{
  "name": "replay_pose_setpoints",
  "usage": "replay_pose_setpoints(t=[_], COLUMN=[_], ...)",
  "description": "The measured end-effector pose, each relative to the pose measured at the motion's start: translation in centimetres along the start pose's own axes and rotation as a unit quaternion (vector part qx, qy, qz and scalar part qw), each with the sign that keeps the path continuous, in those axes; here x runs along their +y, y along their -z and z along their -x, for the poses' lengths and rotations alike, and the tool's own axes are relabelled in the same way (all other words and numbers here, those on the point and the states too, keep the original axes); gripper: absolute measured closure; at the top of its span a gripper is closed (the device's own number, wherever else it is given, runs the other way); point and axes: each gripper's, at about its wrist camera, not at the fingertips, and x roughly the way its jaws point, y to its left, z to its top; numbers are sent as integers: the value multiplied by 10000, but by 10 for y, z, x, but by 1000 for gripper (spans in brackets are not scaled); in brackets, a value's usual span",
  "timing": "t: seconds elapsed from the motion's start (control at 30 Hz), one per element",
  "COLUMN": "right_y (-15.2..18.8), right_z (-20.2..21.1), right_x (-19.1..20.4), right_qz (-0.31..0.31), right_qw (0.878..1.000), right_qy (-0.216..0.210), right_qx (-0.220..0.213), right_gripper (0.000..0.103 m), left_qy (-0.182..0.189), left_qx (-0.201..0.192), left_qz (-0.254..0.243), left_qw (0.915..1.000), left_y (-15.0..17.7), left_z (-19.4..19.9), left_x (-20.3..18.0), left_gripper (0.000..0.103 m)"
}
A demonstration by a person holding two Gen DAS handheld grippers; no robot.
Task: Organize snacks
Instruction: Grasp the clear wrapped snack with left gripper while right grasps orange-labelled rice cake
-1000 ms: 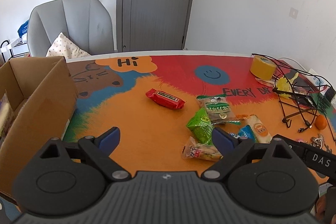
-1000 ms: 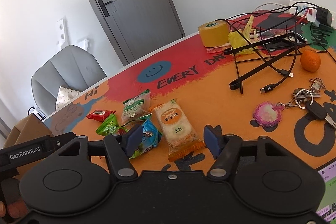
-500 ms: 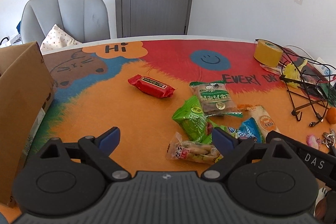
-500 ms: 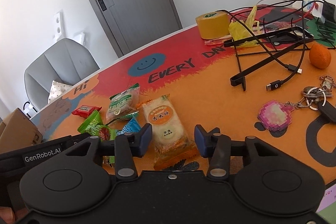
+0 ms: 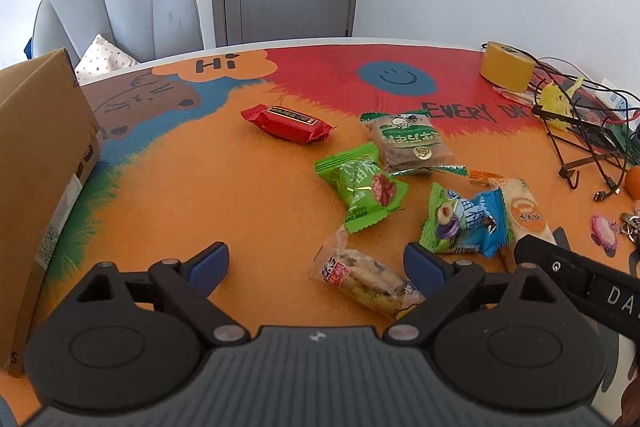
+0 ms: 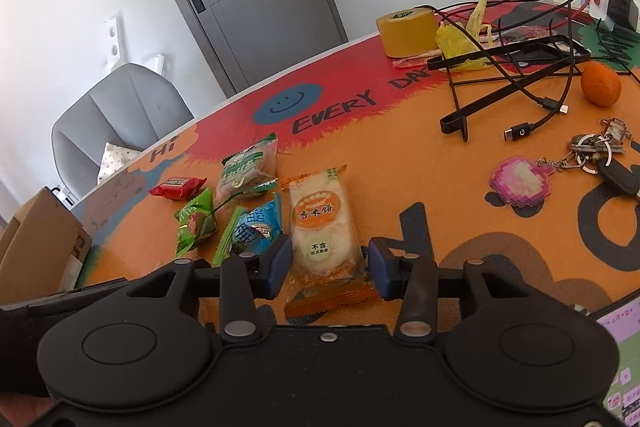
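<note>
Your right gripper [image 6: 327,269] jaws narrowed around the rice cracker pack [image 6: 323,227], not visibly pinching; left gripper [image 5: 316,265] jaws released; all snacks unsorted on bench [image 5: 224,195], cardboard box [image 5: 38,163] frame-left.

I see a table with a bright orange-and-red cartoon mat [image 5: 248,195]. On it lie a red wrapped snack bar [image 5: 286,124], a green candy packet [image 5: 362,187] and a yellow tape roll [image 5: 506,71]. A brown cardboard box [image 5: 38,163] stands at its left edge.
</note>
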Motion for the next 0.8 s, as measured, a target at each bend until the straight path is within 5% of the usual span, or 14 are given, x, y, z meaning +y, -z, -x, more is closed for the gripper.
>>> replay_pose_setpoints(t=[0.53,0.8], right_y=[-3,0], right_z=[-14,-9], right_x=[12,15], right_qz=[132,201], right_qw=[9996,9996], right_qy=[186,198], right_qx=[-134,-56], right_gripper=[56,67], left_qy=[-127,101], left_qx=[23,84], left_qz=[-189,-45], left_qw=[9997,9999], left_y=[10,10], left_z=[16,19], left_x=[23,28], left_gripper=[9,71])
